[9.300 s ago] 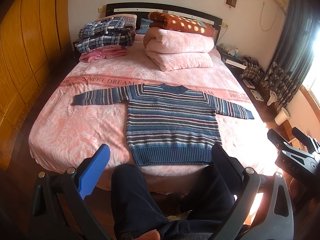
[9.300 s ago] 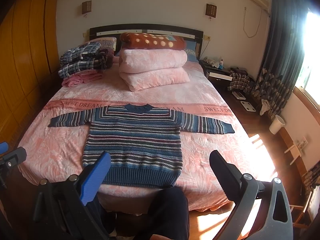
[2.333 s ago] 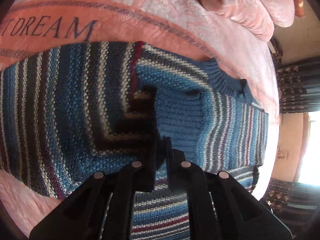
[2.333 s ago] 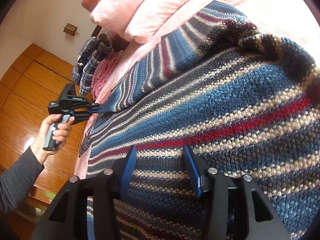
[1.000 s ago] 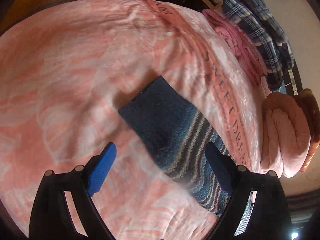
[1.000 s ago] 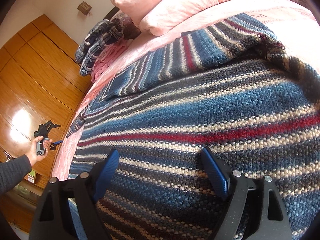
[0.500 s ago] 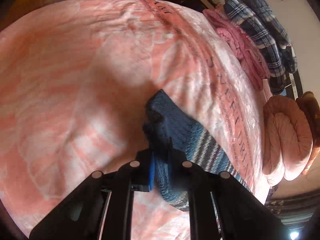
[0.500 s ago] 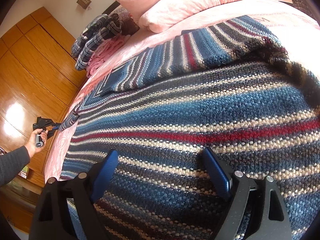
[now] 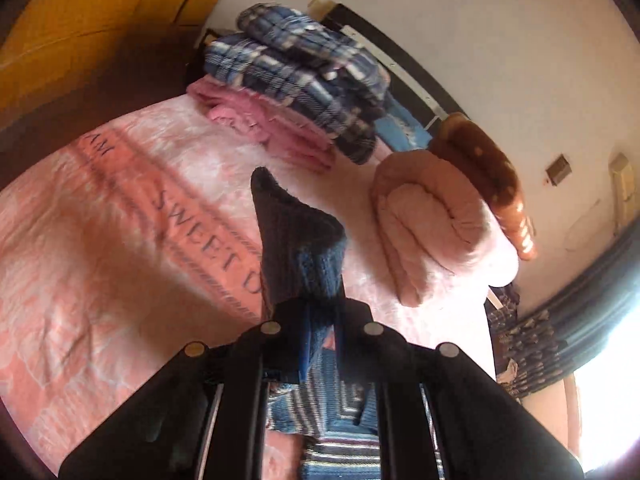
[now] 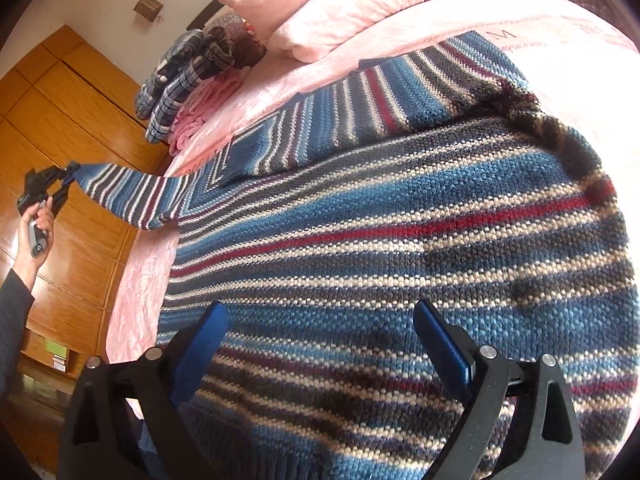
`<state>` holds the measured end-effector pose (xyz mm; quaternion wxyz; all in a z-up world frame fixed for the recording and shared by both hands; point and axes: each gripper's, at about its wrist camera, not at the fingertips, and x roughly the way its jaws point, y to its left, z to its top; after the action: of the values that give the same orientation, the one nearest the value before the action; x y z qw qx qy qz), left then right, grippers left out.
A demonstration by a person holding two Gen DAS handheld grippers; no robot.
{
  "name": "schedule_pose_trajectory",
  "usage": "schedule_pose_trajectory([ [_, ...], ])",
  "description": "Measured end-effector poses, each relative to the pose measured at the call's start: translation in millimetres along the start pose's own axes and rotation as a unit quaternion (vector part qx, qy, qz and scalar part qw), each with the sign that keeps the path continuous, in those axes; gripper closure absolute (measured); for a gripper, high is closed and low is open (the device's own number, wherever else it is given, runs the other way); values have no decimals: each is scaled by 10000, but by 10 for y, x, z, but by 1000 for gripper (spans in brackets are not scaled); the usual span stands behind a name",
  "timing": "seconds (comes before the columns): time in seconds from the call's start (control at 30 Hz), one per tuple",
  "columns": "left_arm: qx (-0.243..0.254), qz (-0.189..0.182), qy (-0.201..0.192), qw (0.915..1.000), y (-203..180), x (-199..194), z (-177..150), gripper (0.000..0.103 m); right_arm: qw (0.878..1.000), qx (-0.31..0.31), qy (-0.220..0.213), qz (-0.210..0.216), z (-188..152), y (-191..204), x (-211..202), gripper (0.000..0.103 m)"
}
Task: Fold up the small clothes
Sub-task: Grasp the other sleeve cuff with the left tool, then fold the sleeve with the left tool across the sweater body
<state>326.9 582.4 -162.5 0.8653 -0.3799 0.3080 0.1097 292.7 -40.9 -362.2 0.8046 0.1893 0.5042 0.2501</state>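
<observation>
- Striped knit sweater (image 10: pixel 400 216) lies flat on the bed (image 9: pixel 80 240), one sleeve already folded across it.
- My left gripper (image 9: pixel 316 320) is clamped on the other sleeve's cuff (image 9: pixel 300 240), lifted so it can swing over.
- Right gripper (image 10: pixel 320 344) hovers wide open and empty over the hem, probably to pin the body down.

My left black plastic tongs (image 9: pixel 316 320) are pinched tight on the striped knit sleeve cuff (image 9: pixel 298 248), raised; my right blue-padded tongs (image 10: pixel 320 344) hover spread wide
</observation>
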Motion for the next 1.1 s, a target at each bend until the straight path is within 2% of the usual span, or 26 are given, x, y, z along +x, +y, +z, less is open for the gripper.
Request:
schedule_pose_trajectory([
  [0.2,586,-563,176,9965,-966,171,-280,95,9996,243,-161,35,-52,-105,-251,8],
  [0.4,1084,-748,574,9896,-1669,648,-837,95,9988,347,-327,55,-9,-195,-380,8],
  [0.63,1294,-802,1194,9811,-2020,1458,-1690,96,9984,396,-382,92,42,-278,-392,8],
  [0.87,1455,-616,1871,9695,-2116,2290,-2601,95,9983,456,-374,4,87,-368,-361,8],
  [0.93,1519,-569,2159,9629,-2097,2497,-2859,92,9981,448,-404,-75,140,-378,-358,8],
  [1.0,1572,-493,2365,9576,-2037,2621,-3064,74,9978,504,-420,-134,231,-387,-350,8],
  [1.03,1563,-482,2448,9557,-1985,2644,-3127,68,9975,567,-417,-90,293,-393,-339,8],
  [1.1,1427,-578,2482,9564,-1857,2548,-3192,47,9969,650,-442,46,444,-388,-302,8],
])
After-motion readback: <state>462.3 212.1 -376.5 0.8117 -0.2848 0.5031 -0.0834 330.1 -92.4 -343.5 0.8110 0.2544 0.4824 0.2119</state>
